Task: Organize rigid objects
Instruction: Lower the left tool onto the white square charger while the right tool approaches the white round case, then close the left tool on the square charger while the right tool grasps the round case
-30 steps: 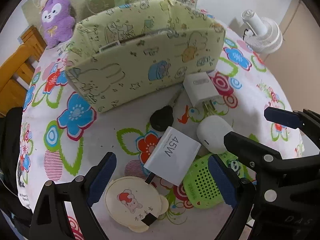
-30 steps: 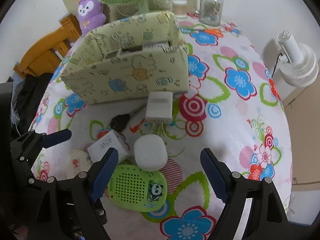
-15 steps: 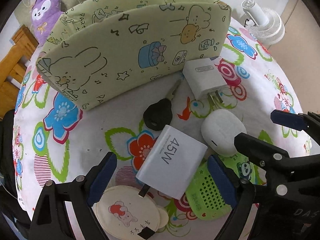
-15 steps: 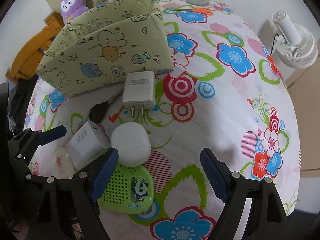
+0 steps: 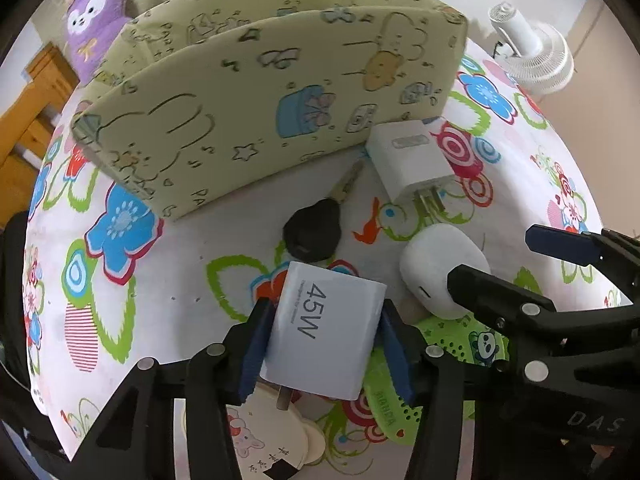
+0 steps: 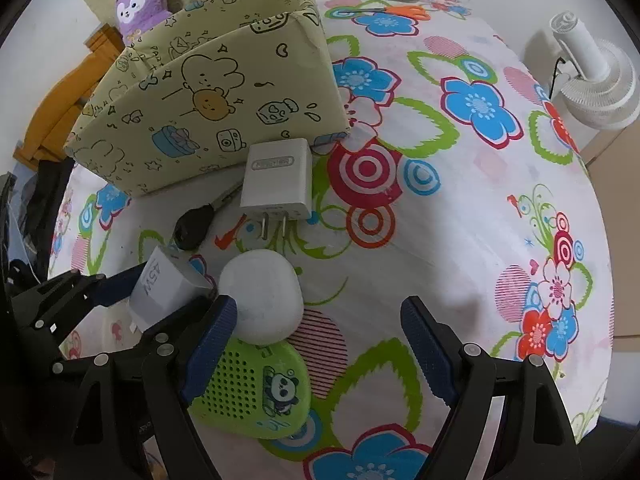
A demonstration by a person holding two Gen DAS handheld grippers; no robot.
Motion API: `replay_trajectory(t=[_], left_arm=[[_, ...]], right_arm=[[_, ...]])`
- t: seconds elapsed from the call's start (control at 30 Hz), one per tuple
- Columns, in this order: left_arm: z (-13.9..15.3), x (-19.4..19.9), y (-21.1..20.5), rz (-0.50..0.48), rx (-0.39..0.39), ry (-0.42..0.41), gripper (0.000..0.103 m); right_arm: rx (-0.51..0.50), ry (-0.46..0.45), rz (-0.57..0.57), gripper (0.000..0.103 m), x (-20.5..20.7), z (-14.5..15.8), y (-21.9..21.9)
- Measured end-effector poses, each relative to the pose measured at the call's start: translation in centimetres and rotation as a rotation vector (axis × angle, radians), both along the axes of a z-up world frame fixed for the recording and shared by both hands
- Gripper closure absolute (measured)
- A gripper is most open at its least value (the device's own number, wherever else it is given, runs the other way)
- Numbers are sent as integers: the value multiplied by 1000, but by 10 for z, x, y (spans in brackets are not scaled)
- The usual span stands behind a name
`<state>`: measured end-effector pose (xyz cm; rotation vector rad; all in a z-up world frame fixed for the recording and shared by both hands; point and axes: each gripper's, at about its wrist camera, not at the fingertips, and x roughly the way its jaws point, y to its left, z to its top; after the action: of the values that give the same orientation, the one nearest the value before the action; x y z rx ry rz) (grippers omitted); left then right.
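My left tool (image 5: pixel 322 344) has just been closing, and its blue pads now press both sides of the white 45W charger (image 5: pixel 324 336). A black key (image 5: pixel 314 232) lies just beyond it, a second white charger (image 5: pixel 412 164) touches the green printed organizer box (image 5: pixel 256 120), and a white earbud case (image 5: pixel 436 272) sits to the right. My right tool's finger (image 5: pixel 500 304) overlaps that case. The desk (image 5: pixel 180 272) carries a floral cloth.

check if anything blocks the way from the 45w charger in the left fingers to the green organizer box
Nothing tall does. The black key lies flat on the cloth between the 45W charger and the organizer box; lifted, the charger should clear it.
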<state>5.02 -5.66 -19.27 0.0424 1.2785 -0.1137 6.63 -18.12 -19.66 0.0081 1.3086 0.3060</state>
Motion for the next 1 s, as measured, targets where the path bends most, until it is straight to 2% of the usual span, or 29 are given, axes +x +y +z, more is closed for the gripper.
replay_trajectory(t=[0.33, 0.47, 0.67, 0.77, 0.83, 0.87, 0.9, 0.97, 1.0], left_arm=[[1, -4, 18, 53, 39, -1, 51], [-1, -9, 20, 56, 50, -13, 50], [-4, -15, 26, 68, 52, -23, 42], [-5, -12, 22, 73, 73, -30, 33], [-6, -12, 23, 65, 102, -41, 24], [-6, -12, 23, 61, 108, -44, 23], [-6, -11, 23, 57, 108, -44, 23], [-6, -9, 24, 54, 106, -40, 24], [-6, -9, 24, 50, 97, -37, 28]], right_arm=[[13, 17, 31, 17, 8, -6, 20], [-20, 25, 46, 17, 7, -11, 27], [-11, 58, 28, 25, 8, -19, 39], [-27, 43, 28, 29, 7, -21, 46], [-55, 30, 37, 36, 6, -21, 52], [-69, 20, 46, 39, 5, -21, 56], [-81, 11, 55, 47, 4, -21, 59], [-96, 3, 64, 50, 4, -22, 65], [-98, 3, 67, 50, 4, -23, 67]])
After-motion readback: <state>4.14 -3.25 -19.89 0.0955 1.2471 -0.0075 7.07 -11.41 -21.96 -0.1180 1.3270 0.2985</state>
